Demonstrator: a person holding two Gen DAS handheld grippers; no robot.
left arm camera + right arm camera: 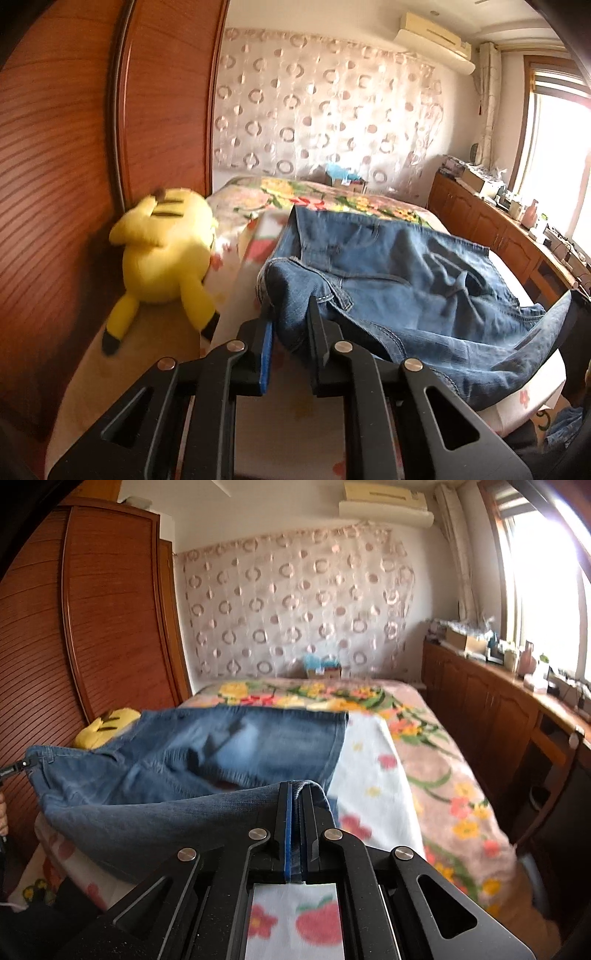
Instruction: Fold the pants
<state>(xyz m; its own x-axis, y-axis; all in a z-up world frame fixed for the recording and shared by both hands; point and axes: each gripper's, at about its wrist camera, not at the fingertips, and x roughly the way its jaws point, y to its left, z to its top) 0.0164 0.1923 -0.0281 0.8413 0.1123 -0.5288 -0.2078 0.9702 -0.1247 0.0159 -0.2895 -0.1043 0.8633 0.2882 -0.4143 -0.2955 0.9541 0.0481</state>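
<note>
Denim pants (388,266) blurred | right gripper (295,794) jaws clamp hem

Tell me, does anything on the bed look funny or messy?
The yellow plush toy lies tipped over by the wooden wardrobe, at the bed's edge. The jeans are rumpled, which is normal mid-fold.
</note>
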